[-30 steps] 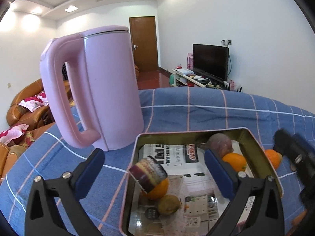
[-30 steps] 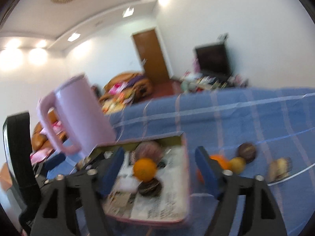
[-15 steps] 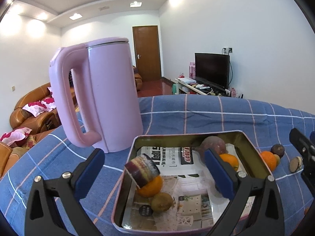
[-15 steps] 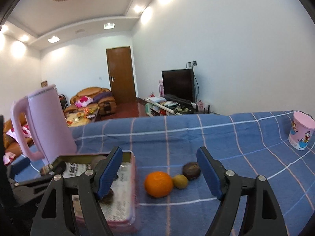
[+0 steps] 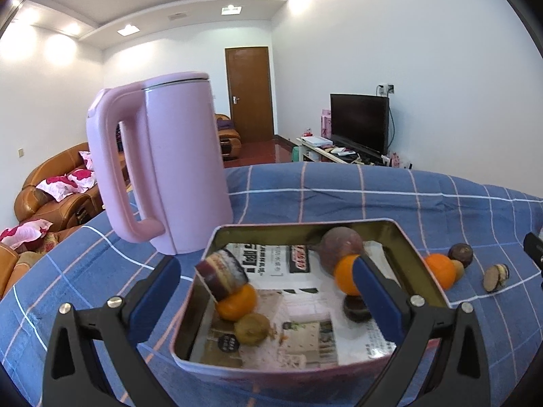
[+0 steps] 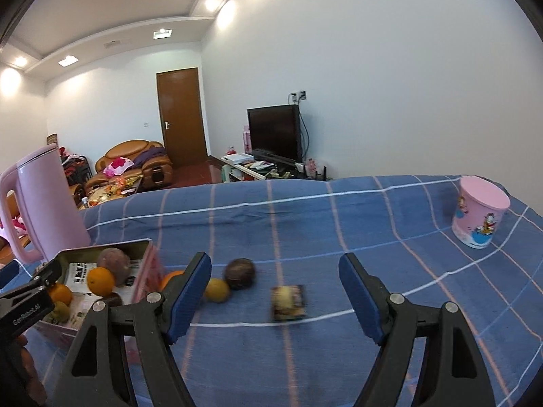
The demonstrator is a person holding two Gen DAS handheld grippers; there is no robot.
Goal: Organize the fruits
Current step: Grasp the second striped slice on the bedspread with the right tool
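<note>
Inside tin (image 5: 412,254) — six-odd fruits; four loose on cloth (image 6: 305,224), one blurred. Right gripper (image 6: 275,300), left gripper (image 5: 268,291) both released, empty.

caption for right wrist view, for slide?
Open right gripper faces cut fruit piece on blue checked cloth; fruit-filled tin at left.

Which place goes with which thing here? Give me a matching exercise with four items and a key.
Things:
1. pink kettle
2. cartoon cup
3. cut fruit half
4. kiwi

Places:
A. on the cloth, between the right gripper's open fingers in its view
B. inside the tin, near its front wall
C. far right of the cloth
D. standing left of the tin

Pairs: 1-D, 2-C, 3-A, 4-B
</note>
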